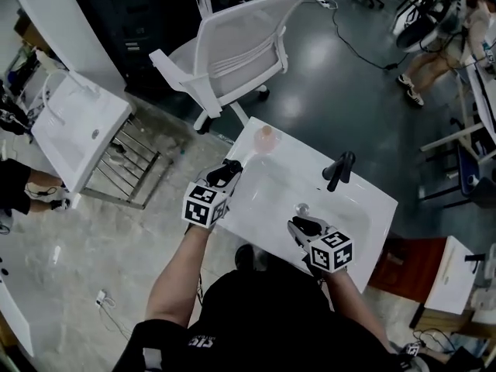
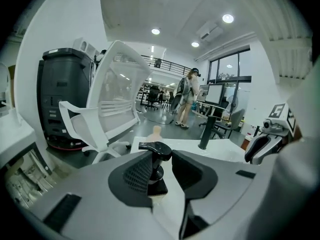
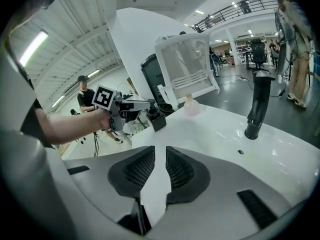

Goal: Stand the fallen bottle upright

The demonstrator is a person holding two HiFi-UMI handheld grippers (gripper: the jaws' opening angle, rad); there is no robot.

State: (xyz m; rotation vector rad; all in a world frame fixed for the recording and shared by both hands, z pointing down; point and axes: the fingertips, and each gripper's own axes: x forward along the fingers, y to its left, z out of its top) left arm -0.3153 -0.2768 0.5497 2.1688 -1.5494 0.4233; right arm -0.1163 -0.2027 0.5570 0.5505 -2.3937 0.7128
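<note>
A black pump bottle (image 2: 155,156) with a square body sits between the jaws of my left gripper (image 2: 160,160), which is shut on it. In the right gripper view this bottle (image 3: 157,120) is held roughly upright over the left rim of the white sink (image 1: 356,188). In the head view my left gripper (image 1: 230,169) is at that rim. A small pinkish bottle (image 1: 266,138) stands on the sink's far left corner. My right gripper (image 1: 299,225) hovers over the basin's near edge. Its jaws (image 3: 160,168) stand a narrow gap apart with nothing between them.
A black faucet (image 1: 339,169) rises at the back of the sink, and a silver drain plug (image 1: 301,208) sits in the basin. A white mesh chair (image 1: 232,49) stands just beyond the sink. A second white sink (image 1: 77,122) and a metal rack (image 1: 132,161) are at left.
</note>
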